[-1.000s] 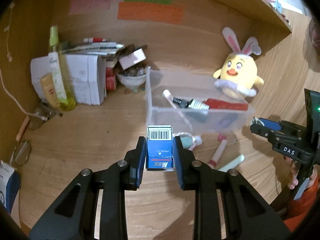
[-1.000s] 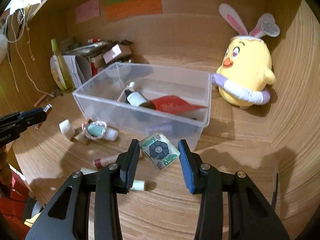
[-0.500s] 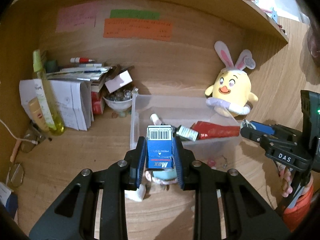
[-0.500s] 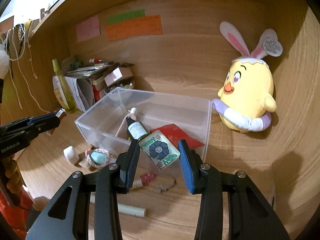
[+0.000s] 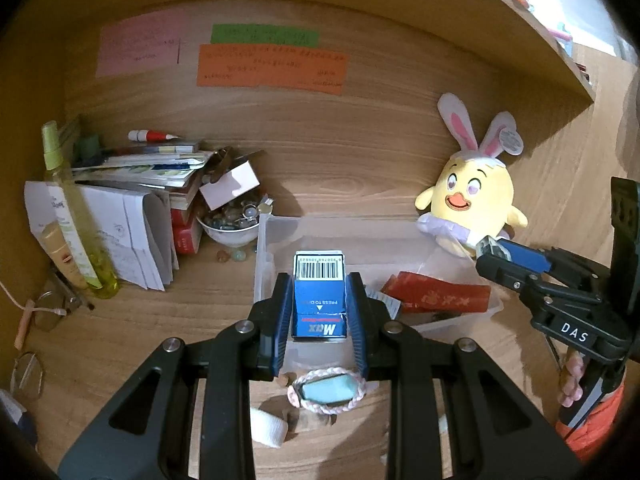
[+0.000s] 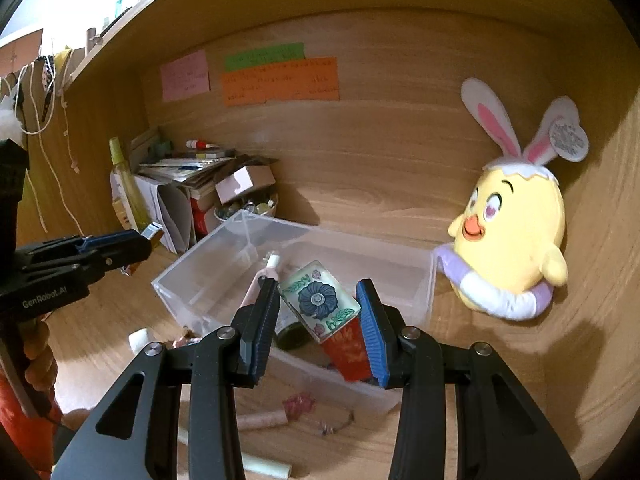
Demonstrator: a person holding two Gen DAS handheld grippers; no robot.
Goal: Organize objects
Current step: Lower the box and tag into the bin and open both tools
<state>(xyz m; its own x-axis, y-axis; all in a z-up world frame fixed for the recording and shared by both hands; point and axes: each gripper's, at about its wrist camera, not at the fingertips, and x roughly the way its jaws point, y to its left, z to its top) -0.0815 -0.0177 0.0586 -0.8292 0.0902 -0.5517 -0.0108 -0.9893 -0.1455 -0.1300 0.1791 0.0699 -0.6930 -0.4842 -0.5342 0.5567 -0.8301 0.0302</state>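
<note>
Left hand-held gripper (image 5: 319,305) clamps blue box (image 5: 319,295), right hand-held gripper (image 6: 318,312) clamps floral tile (image 6: 318,300), both over clear bin (image 6: 224,256)

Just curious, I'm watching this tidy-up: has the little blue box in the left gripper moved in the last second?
Yes. The blue box, clamped in the left gripper, was short of the clear bin over bare desk a second ago; now it has risen and hangs over the bin's near wall.

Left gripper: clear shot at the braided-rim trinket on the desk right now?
Probably not: the left gripper is shut on the blue staple box. The trinket lies uncovered below its fingers, so the path looks free once emptied.
</note>
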